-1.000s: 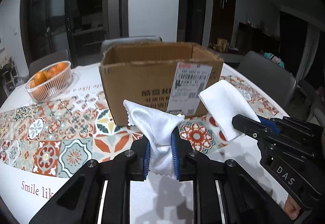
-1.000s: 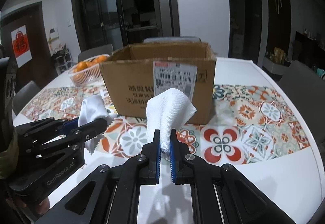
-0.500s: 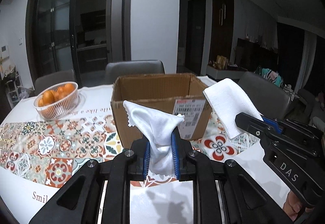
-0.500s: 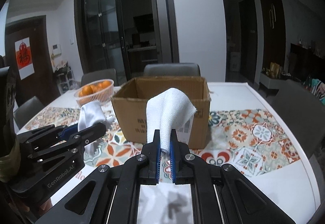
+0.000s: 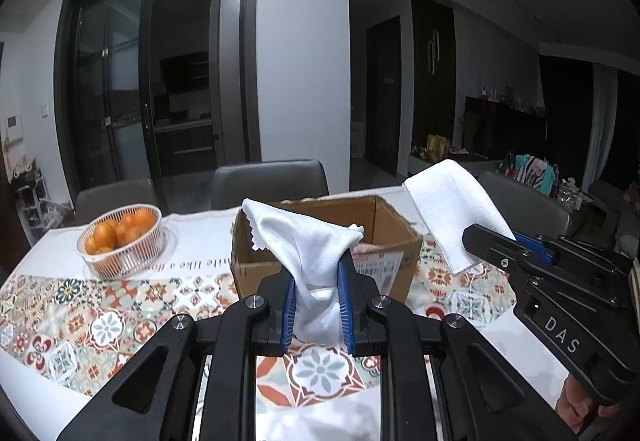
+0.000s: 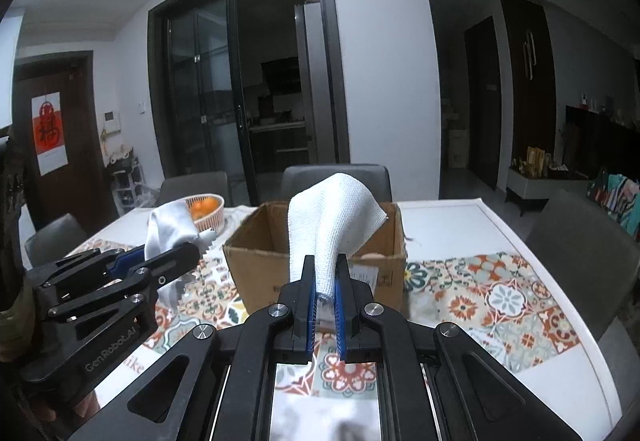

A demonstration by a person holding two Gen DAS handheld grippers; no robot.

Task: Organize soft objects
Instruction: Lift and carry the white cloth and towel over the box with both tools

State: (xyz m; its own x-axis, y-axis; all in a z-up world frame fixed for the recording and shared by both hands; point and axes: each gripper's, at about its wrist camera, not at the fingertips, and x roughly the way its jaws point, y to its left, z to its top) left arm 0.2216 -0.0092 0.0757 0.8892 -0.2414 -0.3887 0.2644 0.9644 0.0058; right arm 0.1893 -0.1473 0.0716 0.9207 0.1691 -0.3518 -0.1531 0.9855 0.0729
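Observation:
My left gripper (image 5: 317, 273) is shut on a thin white cloth with a zigzag edge (image 5: 304, 241), held above the table in front of an open cardboard box (image 5: 384, 229). My right gripper (image 6: 325, 273) is shut on a folded white woven towel (image 6: 332, 217), raised before the same box (image 6: 256, 241). In the left wrist view the right gripper (image 5: 480, 241) and its towel (image 5: 452, 209) are at the right. In the right wrist view the left gripper (image 6: 188, 253) and its cloth (image 6: 168, 225) are at the left. Something pale lies inside the box.
A white basket of oranges (image 5: 120, 241) stands at the far left on a patterned table runner (image 5: 100, 313). Grey chairs (image 5: 268, 181) ring the white table (image 6: 460, 225). A cabinet and glass doors lie beyond.
Both grippers have risen with their cloths, so the box now appears lower and its open top shows. Both grips are unchanged.

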